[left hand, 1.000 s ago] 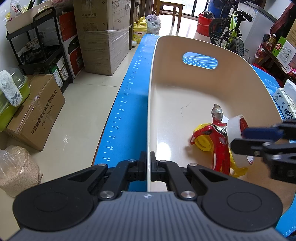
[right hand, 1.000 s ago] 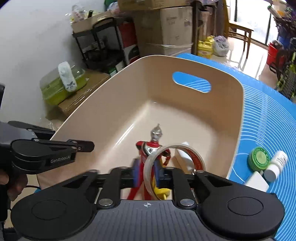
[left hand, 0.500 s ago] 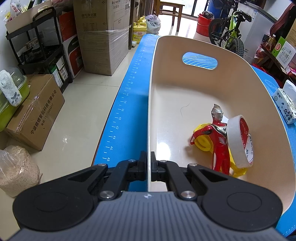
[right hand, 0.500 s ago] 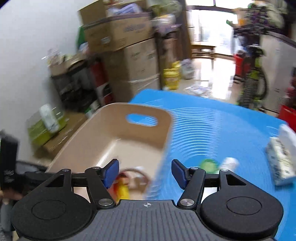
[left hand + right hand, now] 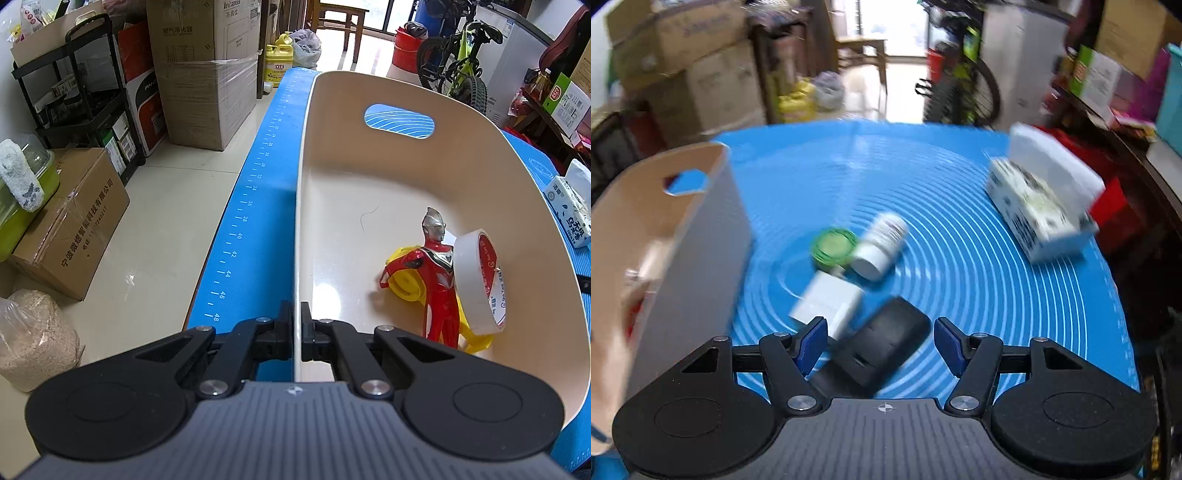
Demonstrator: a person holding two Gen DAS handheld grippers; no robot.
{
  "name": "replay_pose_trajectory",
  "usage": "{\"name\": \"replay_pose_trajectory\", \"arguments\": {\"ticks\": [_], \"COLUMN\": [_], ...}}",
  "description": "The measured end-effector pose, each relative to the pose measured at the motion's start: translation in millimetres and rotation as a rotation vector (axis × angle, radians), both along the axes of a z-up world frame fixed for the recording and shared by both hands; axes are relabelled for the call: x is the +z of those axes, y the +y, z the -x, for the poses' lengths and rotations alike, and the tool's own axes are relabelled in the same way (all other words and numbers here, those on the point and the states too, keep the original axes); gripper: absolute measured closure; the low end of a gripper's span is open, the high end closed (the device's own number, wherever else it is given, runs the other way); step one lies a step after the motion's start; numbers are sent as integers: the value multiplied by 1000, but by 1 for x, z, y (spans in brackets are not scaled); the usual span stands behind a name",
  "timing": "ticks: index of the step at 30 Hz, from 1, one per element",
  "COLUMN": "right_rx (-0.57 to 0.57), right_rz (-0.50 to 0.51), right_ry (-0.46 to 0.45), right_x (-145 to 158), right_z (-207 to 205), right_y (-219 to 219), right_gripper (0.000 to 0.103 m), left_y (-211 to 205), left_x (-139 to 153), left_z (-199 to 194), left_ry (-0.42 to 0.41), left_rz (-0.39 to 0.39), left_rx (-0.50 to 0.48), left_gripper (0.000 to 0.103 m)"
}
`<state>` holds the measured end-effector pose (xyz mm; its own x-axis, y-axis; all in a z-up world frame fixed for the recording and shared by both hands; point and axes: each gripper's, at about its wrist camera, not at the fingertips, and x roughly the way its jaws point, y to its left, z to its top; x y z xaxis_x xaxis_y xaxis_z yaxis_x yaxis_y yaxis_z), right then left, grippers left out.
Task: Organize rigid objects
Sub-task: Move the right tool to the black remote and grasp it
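Left gripper [image 5: 297, 332]: you have it clamped tight on the near rim of the beige bin [image 5: 480, 155], steadying it at the left edge of the worktop [image 5: 923, 166].
Right gripper [image 5: 879, 345]: its jaws stand wide with nothing pressed between them; they have just been opening. It hovers over the loose things on the blue mat, right of the bin.
Already in the bin: the red and silver toy figure [image 5: 436, 273], the roll of white tape [image 5: 480, 280] leaning against it on its right, and a yellow plastic piece [image 5: 404, 282] under both, all toward the near right of the bin floor.
Left to sort: the black case [image 5: 882, 350], nearest and roughly between the open jaws from this view; the white charger block [image 5: 827, 301] just far-left of it; the green round lid [image 5: 833, 247] and the white bottle [image 5: 881, 245] lying on its side, touching each other further out.
Unclear: the tissue pack [image 5: 1039, 206] at the far right may not count as a rigid item.
Progress: by my judgement you are under halfway, with three things stowed and four on the mat.
Step in hand: likely the black case is your next pick.
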<state>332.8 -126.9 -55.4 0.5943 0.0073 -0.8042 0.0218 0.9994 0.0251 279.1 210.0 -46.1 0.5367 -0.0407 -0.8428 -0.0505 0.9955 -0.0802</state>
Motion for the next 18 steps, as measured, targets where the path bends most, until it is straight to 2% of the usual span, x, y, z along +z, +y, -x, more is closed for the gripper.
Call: {"name": "replay_pose_trajectory", "arguments": {"ticks": [4, 8, 18], "right_rx": [-41, -75, -102], "right_rz": [18, -20, -69], "right_ry": [29, 61, 49], "right_x": [-22, -35, -45], "right_z": [-5, -2, 4], "right_y": [-2, -2, 13], "right_gripper": [32, 32, 32], "left_y": [0, -2, -2], "left_x": [0, 0, 0], "left_z": [0, 0, 0], "left_ry": [0, 1, 1], "left_rz": [1, -2, -1], "left_rx": [0, 0, 0], "left_gripper": [99, 99, 99]}}
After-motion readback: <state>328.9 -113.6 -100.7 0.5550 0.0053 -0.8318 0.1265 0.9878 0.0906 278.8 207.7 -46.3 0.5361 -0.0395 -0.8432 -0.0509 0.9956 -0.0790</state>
